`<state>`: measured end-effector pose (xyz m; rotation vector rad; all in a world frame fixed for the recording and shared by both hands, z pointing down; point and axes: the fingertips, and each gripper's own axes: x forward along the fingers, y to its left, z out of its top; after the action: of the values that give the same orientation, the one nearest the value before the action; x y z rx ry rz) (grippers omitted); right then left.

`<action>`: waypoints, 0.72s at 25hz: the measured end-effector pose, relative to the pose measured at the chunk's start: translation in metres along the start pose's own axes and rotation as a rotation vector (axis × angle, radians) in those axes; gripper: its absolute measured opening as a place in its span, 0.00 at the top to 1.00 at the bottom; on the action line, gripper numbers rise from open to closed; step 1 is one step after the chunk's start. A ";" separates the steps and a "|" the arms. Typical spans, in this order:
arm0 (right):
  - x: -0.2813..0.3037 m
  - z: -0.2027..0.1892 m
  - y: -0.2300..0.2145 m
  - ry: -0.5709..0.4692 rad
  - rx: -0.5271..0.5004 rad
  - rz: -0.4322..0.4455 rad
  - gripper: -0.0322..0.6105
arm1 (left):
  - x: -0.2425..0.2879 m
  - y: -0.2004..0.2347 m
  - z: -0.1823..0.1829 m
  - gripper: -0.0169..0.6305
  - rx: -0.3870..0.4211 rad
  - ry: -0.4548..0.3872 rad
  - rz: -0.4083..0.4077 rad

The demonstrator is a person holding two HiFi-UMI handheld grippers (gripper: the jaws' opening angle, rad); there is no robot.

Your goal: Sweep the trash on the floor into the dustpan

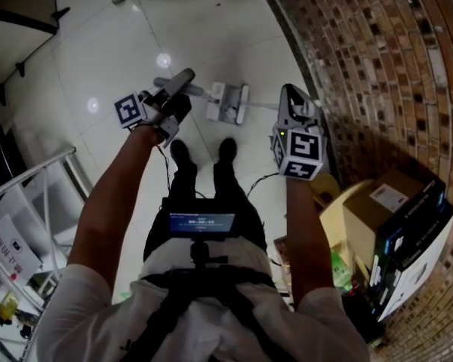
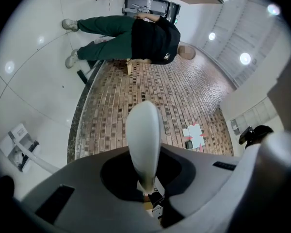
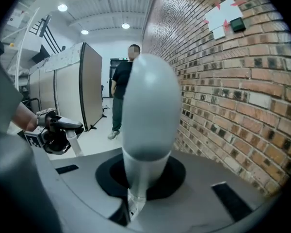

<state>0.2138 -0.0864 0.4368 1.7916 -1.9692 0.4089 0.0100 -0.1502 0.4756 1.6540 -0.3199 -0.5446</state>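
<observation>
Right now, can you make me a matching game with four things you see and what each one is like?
Things:
1 wall
2 floor
3 shoes
4 left hand-held gripper

What they are like:
A black
B shut on a handle
C brick
D shiny white tiles

Pairs: 1-C, 2-D, 3-A, 4-B

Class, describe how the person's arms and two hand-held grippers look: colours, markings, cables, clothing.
The left hand-held gripper and right hand-held gripper are grey with black parts. Each carries a cube of black-and-white square markers. Thin dark cables trail toward the body. The person wears a white short-sleeved shirt.
</observation>
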 end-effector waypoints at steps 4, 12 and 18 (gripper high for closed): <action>0.018 -0.014 0.019 0.029 0.064 0.011 0.92 | -0.009 0.006 0.003 0.94 0.003 -0.012 0.023; 0.048 0.002 0.124 0.076 -0.093 0.265 0.88 | -0.023 0.003 0.015 0.79 0.138 0.036 0.072; 0.056 -0.004 0.197 0.134 -0.203 0.504 0.81 | -0.025 0.001 0.016 0.79 0.103 0.035 0.049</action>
<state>0.0158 -0.1098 0.4841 1.1048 -2.2591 0.4511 -0.0196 -0.1515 0.4797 1.7485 -0.3664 -0.4685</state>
